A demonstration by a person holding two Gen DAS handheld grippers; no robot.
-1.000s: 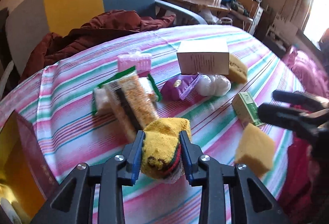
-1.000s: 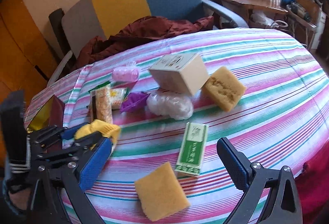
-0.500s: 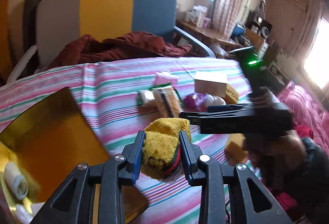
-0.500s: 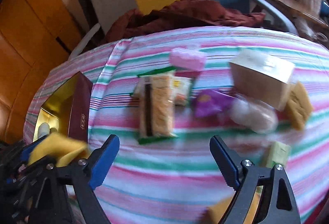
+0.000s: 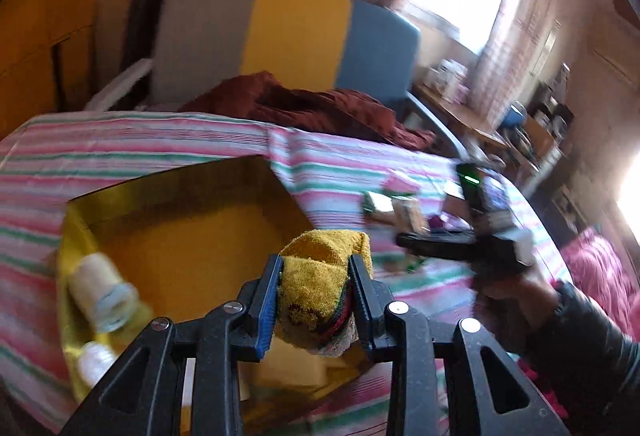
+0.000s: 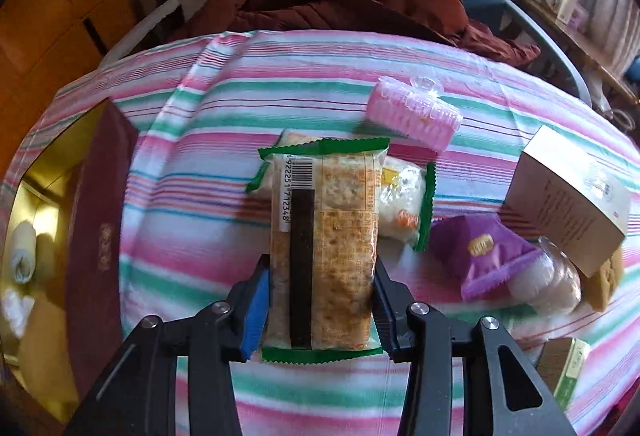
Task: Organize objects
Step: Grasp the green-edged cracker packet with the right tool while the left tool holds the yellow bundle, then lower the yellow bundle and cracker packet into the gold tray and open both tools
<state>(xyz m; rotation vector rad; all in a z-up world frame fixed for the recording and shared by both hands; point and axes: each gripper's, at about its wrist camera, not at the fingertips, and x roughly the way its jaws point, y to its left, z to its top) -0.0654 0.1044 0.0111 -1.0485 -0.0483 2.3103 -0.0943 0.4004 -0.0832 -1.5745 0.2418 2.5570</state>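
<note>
Yellow sock (image 5: 316,276) sits clamped in the left hand-held gripper (image 5: 314,300), held above a gold-lined box (image 5: 180,195) on the striped counter (image 6: 200,115). The right hand-held gripper (image 6: 320,300) has just been closing around a cracker packet (image 6: 324,236); its pads seem to touch the packet's sides.

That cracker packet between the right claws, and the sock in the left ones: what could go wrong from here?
1. The right gripper pinches the cracker packet near one end only; lifted, it may sag or slip, and the crackers may crack.
2. The sock in the left gripper hangs near the gold box rim; released early, it could miss.
</note>
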